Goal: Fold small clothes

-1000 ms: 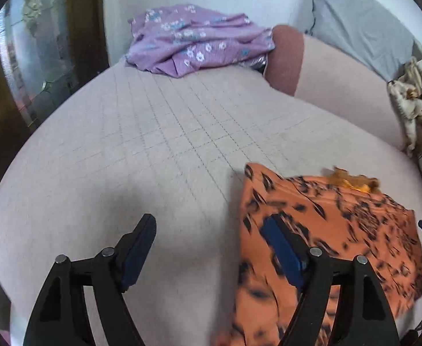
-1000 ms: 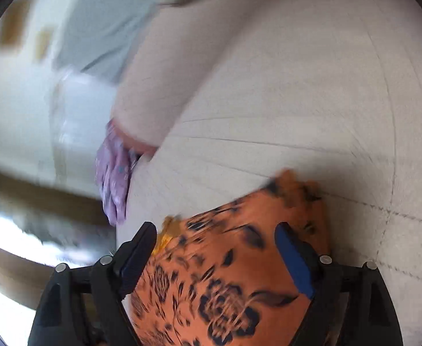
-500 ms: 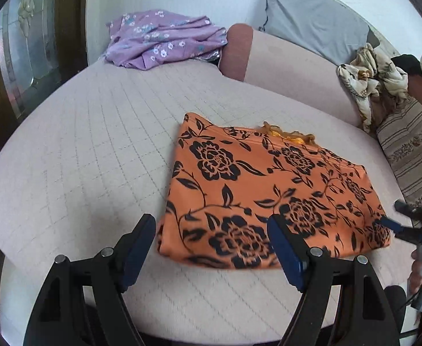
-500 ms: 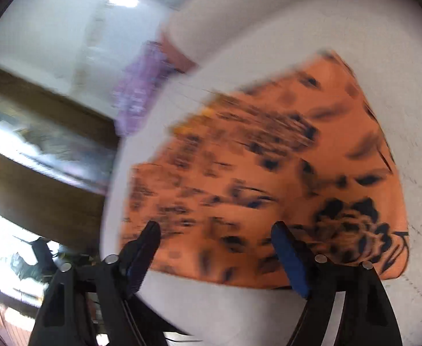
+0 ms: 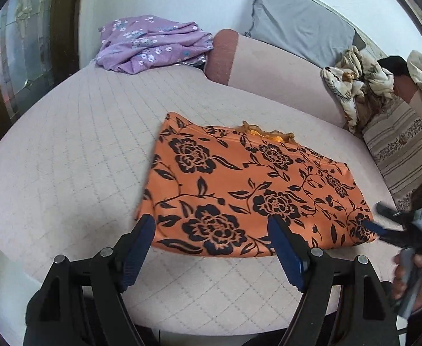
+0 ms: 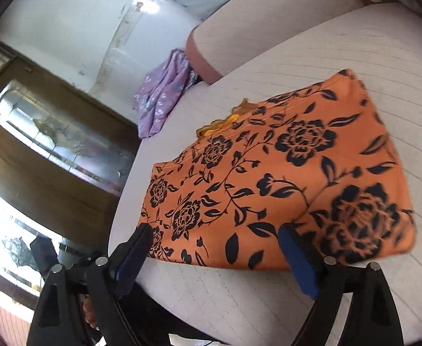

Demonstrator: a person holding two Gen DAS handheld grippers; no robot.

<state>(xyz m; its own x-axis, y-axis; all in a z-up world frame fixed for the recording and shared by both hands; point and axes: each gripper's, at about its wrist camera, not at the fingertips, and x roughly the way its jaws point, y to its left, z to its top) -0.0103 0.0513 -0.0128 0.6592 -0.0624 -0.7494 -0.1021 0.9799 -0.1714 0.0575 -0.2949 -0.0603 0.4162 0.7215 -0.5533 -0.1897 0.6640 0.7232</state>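
Orange floral cloth (image 5: 248, 193) lies folded flat on quilted sofa seat (image 5: 75, 155), w/ left tool (image 5: 212, 232) & right tool (image 6: 215, 243) both spread apart, gripping nothing, near its front edge.

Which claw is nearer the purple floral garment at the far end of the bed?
Left. The left claw sits at the orange skirt's near-left edge, on the purple floral garment's side. The right claw is at the skirt's opposite end, farther away.

Floral garment (image 5: 248, 190) flat on the bed (image 5: 66, 150), crumpled garment (image 5: 150, 43) well behind it.
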